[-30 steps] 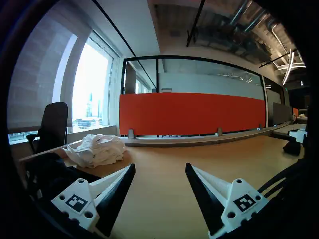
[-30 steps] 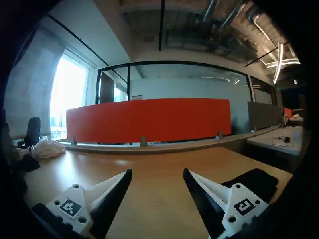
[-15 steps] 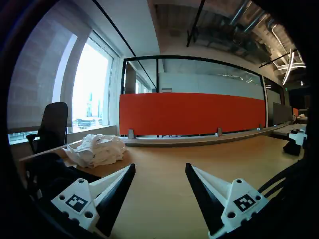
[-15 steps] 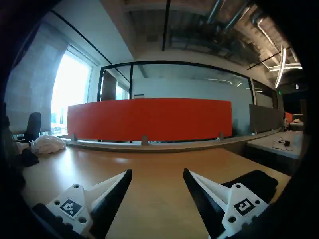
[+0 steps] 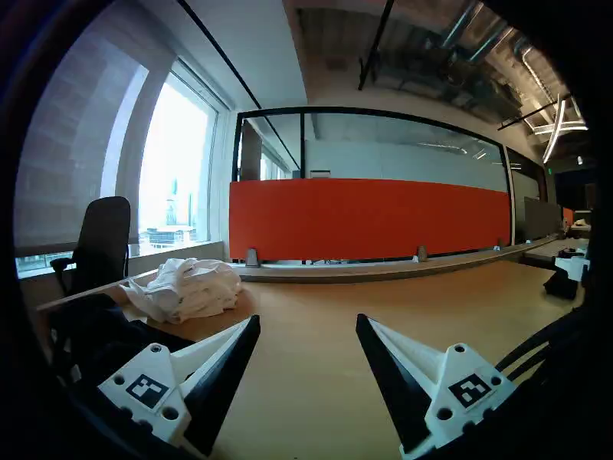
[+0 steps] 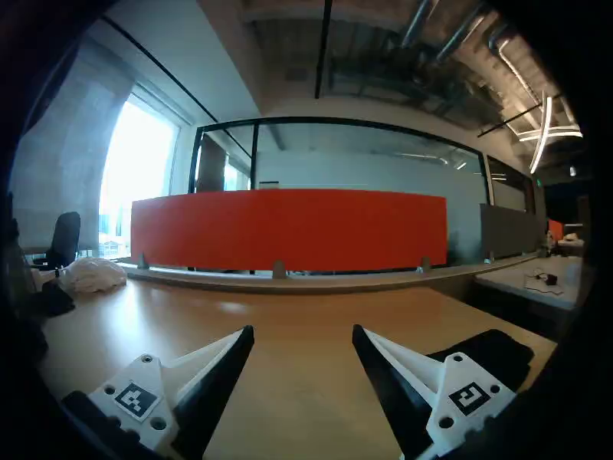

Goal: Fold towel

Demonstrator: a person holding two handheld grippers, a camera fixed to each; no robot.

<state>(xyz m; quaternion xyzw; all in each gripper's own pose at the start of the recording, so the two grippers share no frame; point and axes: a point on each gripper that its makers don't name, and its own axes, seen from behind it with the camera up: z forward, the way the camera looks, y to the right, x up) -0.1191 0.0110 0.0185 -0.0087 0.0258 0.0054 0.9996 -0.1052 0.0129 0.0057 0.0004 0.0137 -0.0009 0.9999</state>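
A crumpled white towel (image 5: 186,287) lies in a heap at the far left of the wooden table (image 5: 329,322), well ahead and left of my left gripper (image 5: 306,330). That gripper stands open just above the tabletop with nothing between its fingers. The same towel (image 6: 92,274) appears small and far off to the left in the right gripper view. My right gripper (image 6: 302,337) is also open and empty, low over the table (image 6: 306,314).
An orange divider panel (image 5: 368,218) runs along the table's far edge. A black office chair (image 5: 99,241) stands by the window at left. Dark cloth (image 5: 92,326) lies near the towel. A black object (image 6: 490,349) rests at right by the right gripper.
The right gripper view has tilted slightly, so the divider and towel sit a little higher and farther right. The left gripper has stayed still.
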